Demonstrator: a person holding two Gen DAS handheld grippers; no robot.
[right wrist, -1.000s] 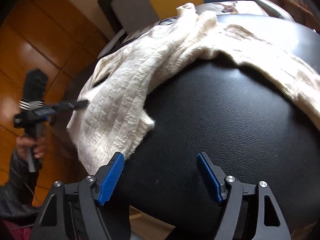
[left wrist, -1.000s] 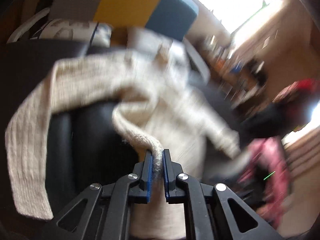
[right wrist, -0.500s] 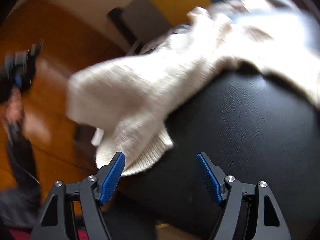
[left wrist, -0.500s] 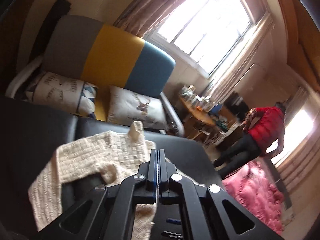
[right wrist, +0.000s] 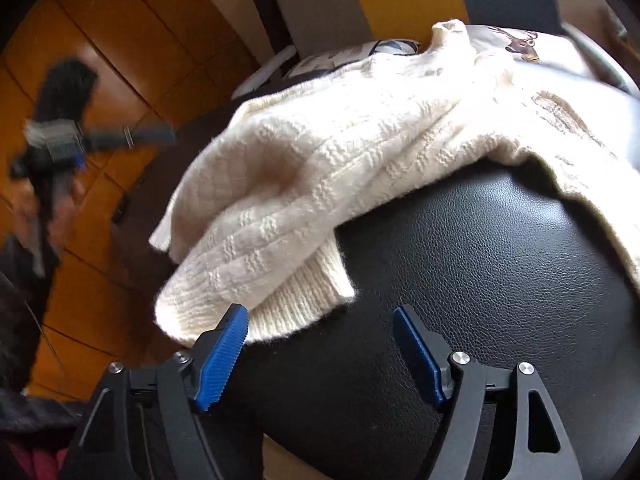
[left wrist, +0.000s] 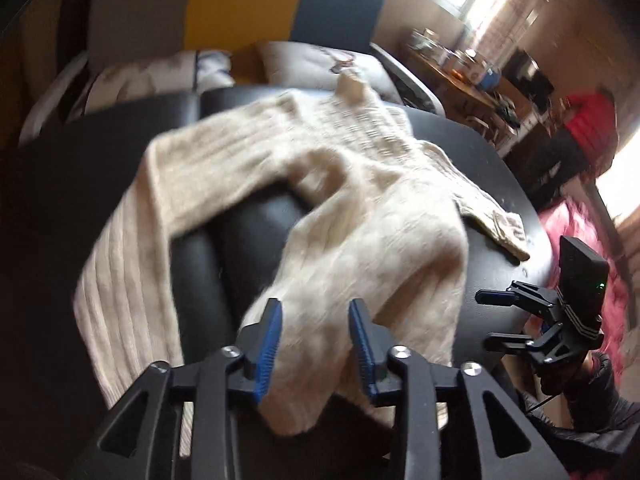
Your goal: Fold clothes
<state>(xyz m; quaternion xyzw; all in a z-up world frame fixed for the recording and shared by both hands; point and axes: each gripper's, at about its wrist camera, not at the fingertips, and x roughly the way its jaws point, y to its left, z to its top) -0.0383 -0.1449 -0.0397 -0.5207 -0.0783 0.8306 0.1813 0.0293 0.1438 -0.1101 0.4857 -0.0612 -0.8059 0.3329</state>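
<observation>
Both hand-held grippers are spread: our left hand-held gripper (left wrist: 315, 330) has just opened, dropping the sweater (left wrist: 360, 208); right hand-held gripper (right wrist: 320, 354) empty.

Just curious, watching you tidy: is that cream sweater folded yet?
Not yet. The cream sweater lies rumpled on the black seat, sleeves sprawled apart.

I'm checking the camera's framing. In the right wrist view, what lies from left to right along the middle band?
left gripper, held in a hand → cream knit sweater → black leather surface
</observation>
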